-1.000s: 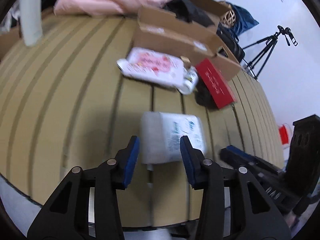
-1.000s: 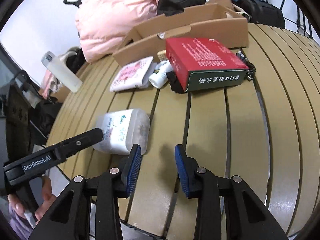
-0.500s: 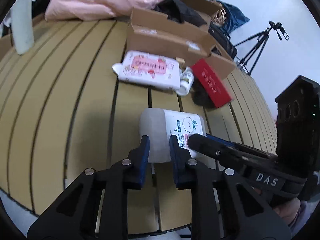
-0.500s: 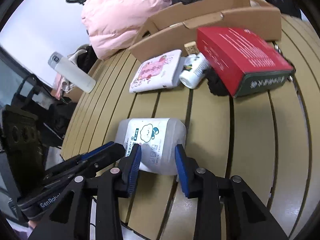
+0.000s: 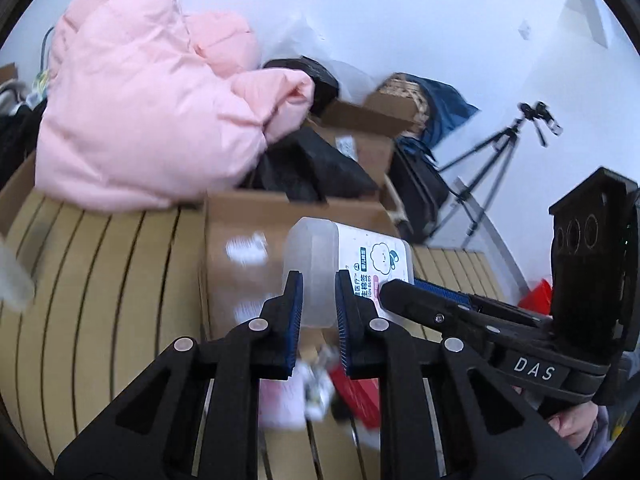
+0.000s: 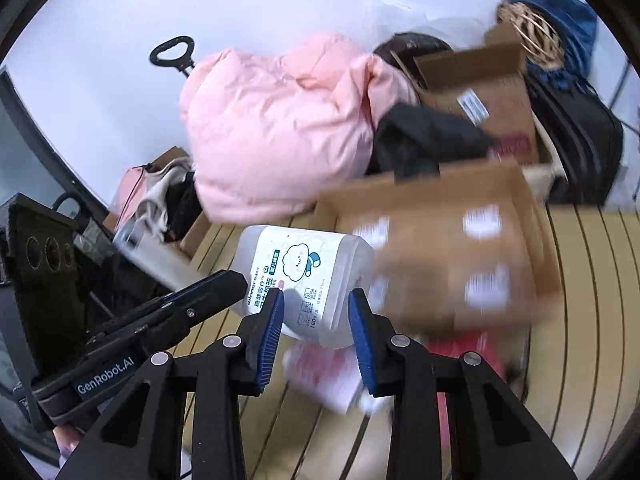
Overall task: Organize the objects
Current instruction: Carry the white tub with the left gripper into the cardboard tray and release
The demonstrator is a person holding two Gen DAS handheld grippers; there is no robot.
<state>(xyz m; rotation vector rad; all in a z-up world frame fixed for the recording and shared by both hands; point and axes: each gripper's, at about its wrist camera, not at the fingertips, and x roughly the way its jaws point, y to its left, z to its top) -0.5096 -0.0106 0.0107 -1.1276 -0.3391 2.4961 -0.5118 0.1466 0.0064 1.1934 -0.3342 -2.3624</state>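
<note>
Translucent plastic cotton-swab box (image 5: 348,264) airborne above slatted table (image 5: 100,300), clamped by left gripper (image 5: 319,300) and right gripper (image 6: 316,312). Cardboard box (image 6: 452,248) behind blurred; items beneath hard to make out.

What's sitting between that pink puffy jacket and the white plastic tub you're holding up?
The brown cardboard box stands between the pink jacket and the lifted cotton swab tub, with black clothing behind it; the right wrist view shows it.

A pink puffy jacket (image 5: 148,120) lies heaped behind the slatted table (image 5: 100,300), near a tripod (image 5: 496,160).
</note>
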